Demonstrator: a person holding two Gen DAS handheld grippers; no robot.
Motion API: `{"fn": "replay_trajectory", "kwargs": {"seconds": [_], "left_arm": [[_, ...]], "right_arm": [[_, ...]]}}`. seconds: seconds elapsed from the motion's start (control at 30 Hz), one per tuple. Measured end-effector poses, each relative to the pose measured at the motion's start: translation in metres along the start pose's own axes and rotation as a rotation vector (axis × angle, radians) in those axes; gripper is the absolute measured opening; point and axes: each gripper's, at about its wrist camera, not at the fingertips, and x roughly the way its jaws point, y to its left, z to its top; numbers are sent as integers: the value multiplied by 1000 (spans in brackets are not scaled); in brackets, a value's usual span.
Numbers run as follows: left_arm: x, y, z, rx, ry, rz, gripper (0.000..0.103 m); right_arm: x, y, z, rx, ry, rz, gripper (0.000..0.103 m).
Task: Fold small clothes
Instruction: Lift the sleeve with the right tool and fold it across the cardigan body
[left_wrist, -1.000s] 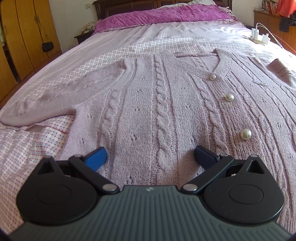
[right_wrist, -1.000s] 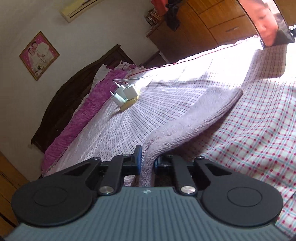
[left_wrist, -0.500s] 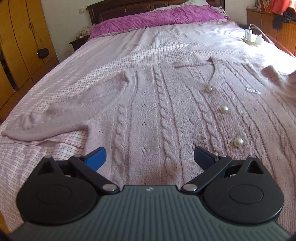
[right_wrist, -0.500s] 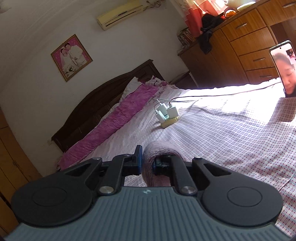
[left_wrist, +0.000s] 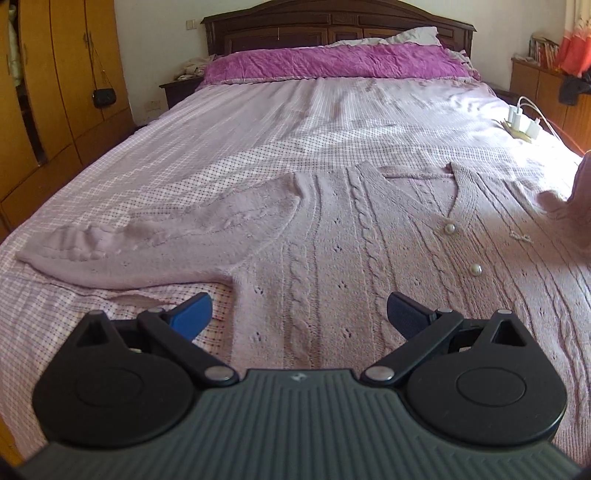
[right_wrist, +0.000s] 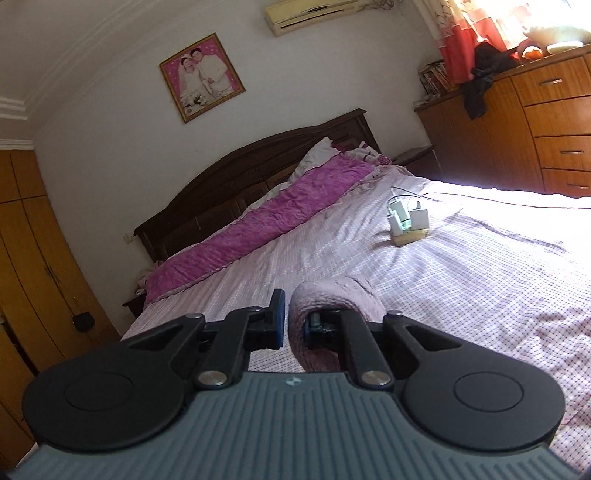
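While the left gripper (left_wrist: 298, 312) hangs low over the bed (left_wrist: 258, 122), its two blue-tipped fingers (left_wrist: 192, 312) stand spread wide with nothing between them. A pale pink cable-knit cardigan (left_wrist: 332, 236) lies flat and face up on the checked sheet just ahead of it. Furthest left, one sleeve (left_wrist: 155, 236) stretches out sideways across the sheet, its cuff near the bed's edge. The left fingertip sits over bare sheet just outside the cardigan's side edge, below the armpit; the right fingertip sits over the knit body, so the side edge runs up between the two. Further right, two pearl-like buttons (left_wrist: 449, 229) mark the closed front below the V-neck. At the far right edge of the left wrist view, the other sleeve (left_wrist: 576, 206) rises off the cardigan and leaves the picture.

Seen from the right wrist camera, the right gripper (right_wrist: 291, 325) has its jaws drawn close together, and that pink sleeve end (right_wrist: 332, 295) is caught there: the knit loops over the right-hand finger and hangs down in the narrow gap. A thin slit shows between the fabric and the left-hand pad, so how firmly it is pinched cannot be told. Beyond it to the right, white chargers on a power strip (right_wrist: 408, 221) rest on the sheet, well apart from the sleeve.
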Motion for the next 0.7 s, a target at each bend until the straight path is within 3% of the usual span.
{"fn": "replay_trajectory", "kwargs": {"seconds": [0.17, 0.4, 0.53, 0.7], "left_arm": [[-11, 12, 6, 6, -51, 16, 103], [-8, 37, 3, -56, -43, 24, 103], [-1, 48, -5, -91, -19, 19, 103], [8, 52, -14, -110, 8, 0, 103]], "right_arm": [[13, 65, -26, -94, 29, 61, 11], [51, 133, -99, -157, 145, 101, 11], [80, 148, -151, -193, 245, 119, 11], [118, 140, -206, -139, 398, 123, 11]]}}
